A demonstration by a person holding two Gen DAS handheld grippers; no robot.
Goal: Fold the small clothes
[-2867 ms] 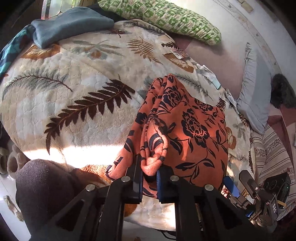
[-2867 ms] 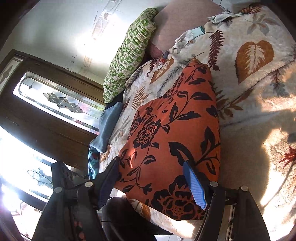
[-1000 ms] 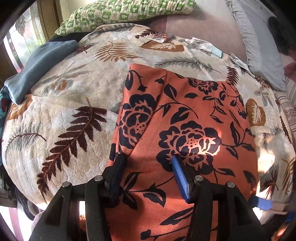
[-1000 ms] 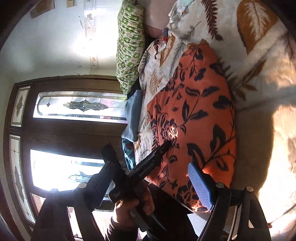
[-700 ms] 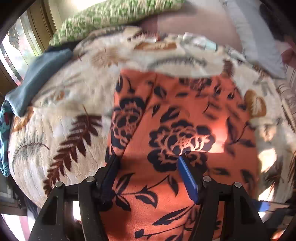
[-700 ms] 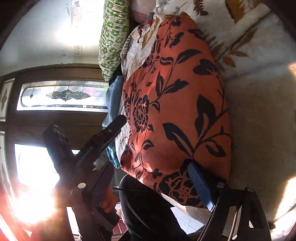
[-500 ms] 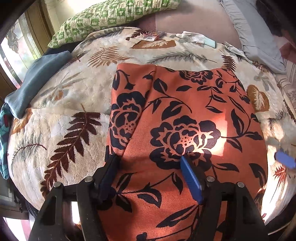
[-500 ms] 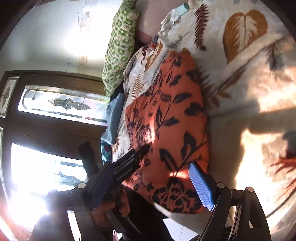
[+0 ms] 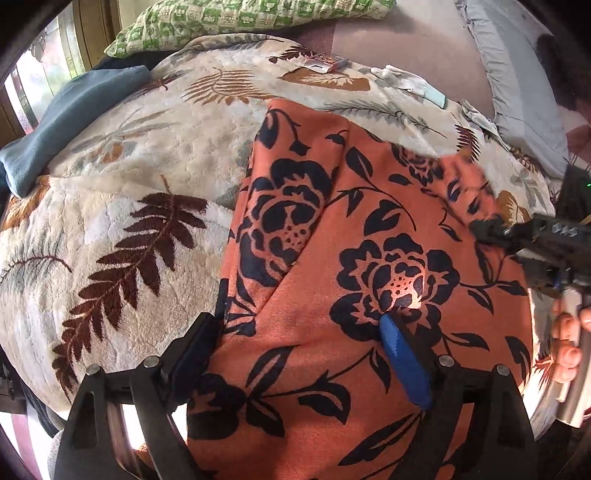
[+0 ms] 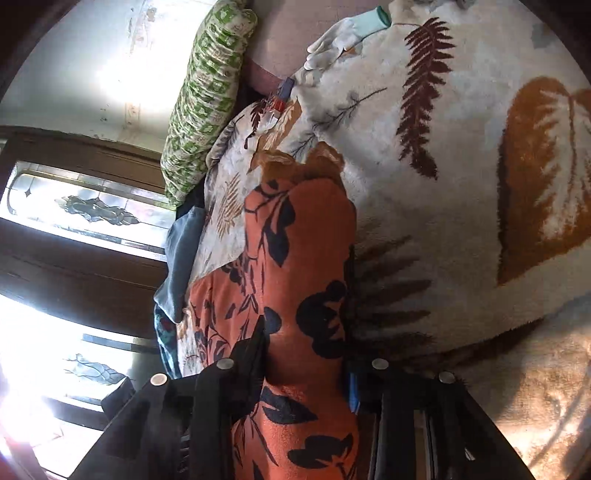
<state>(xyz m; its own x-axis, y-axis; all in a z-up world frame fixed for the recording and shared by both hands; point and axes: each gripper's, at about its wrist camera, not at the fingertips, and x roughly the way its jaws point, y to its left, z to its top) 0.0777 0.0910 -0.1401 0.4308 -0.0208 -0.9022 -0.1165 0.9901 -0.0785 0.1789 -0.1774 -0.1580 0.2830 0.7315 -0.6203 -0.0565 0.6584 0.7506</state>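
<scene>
An orange garment (image 9: 332, 258) printed with black flowers lies spread on a cream blanket (image 9: 122, 229) patterned with brown ferns and leaves. The left gripper (image 9: 299, 343) hangs over the garment's near end, its jaws opening, one finger at the cloth's left edge and the blue-padded one resting on the flat fabric; the cloth lies beneath them, not pinched between the pads. At the garment's right edge the right gripper (image 10: 306, 354) has a raised fold of the orange cloth standing between its fingers, and its jaws are closing on it, the pads already against both sides of the fold. In the left wrist view the same gripper reaches in from the right, and the fingers of the person's hand (image 9: 569, 339) show on its handle. Beyond the garment lie a green-and-white checked pillow (image 9: 251, 18), a blue folded cloth (image 9: 70, 122), a pale glove with a teal cuff (image 10: 347, 33) and a small red-and-white packet (image 9: 321, 64). Its printing is too small to read, and no other lettering is legible.
</scene>
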